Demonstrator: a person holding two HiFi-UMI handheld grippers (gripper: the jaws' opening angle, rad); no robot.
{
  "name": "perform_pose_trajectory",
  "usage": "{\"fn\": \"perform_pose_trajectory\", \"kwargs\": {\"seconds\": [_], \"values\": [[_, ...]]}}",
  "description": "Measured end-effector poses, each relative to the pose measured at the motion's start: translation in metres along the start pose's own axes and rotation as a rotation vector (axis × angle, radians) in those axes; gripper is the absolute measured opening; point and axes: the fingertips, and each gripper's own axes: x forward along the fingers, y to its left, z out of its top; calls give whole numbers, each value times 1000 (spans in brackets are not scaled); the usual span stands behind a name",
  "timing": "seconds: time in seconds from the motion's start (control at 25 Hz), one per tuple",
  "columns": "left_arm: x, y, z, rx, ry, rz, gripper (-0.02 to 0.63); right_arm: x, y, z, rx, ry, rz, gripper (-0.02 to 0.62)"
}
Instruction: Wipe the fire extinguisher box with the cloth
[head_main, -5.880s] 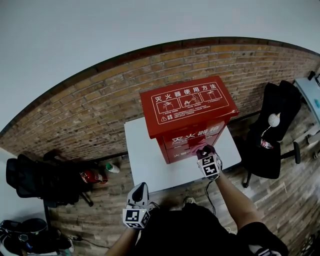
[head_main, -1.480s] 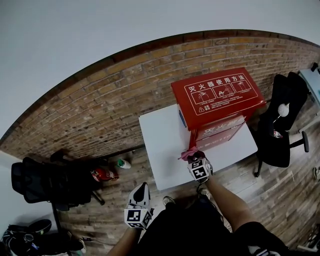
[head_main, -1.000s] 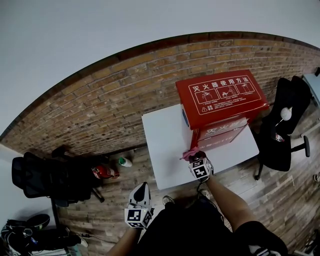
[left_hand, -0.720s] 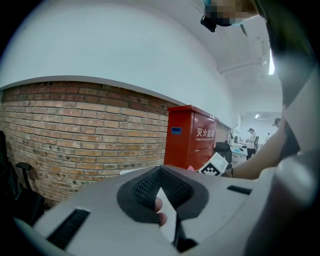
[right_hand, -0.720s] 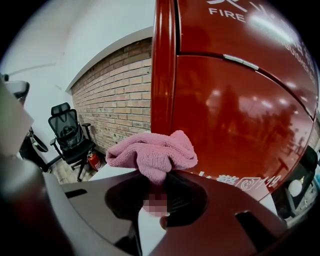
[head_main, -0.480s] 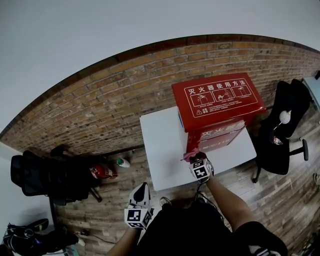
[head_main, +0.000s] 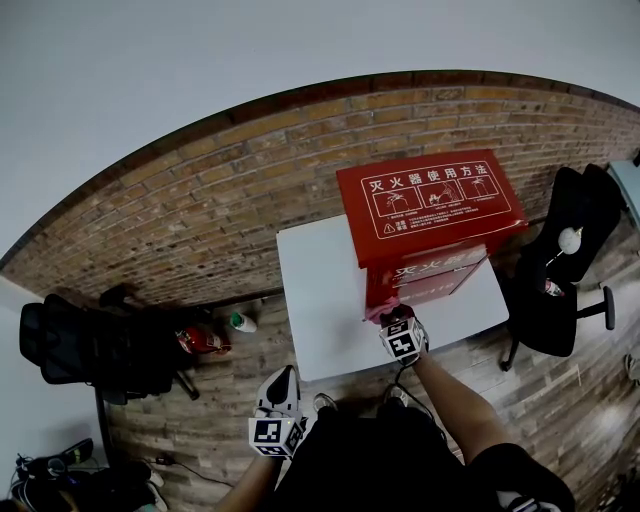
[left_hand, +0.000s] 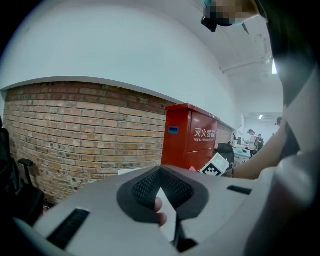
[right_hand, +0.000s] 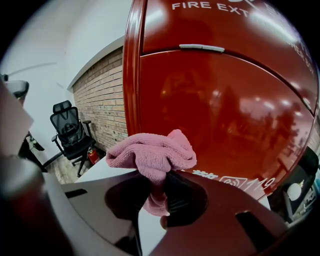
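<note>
- Cloth (right_hand: 152, 155) now at lower-left front corner of box (head_main: 430, 200); 5.9 s ago it was mid-front.
- Right gripper (right_hand: 155, 186): jaws pinched on cloth, right at box front.
- Left gripper (left_hand: 162, 182): jaws closed, empty, well apart from box.
- Table (head_main: 320, 300) top shows left of box.
- One box, one cloth, two grippers.

Brick wall (head_main: 200, 220) behind a white table (head_main: 315, 300); black office chair (head_main: 70, 345) on seemingly wood-plank floor (head_main: 565, 400).

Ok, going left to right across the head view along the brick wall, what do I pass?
Black office chair → small red extinguisher on the floor → green-and-white bottle → red fire extinguisher box → second black chair.
</note>
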Motion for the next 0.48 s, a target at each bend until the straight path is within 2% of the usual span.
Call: {"fn": "perform_pose_trajectory", "kwargs": {"seconds": [0.48], "values": [[7,-19,-4,-12,-18,35,17,-4,-19,-9,-16,3,14,83]]}}
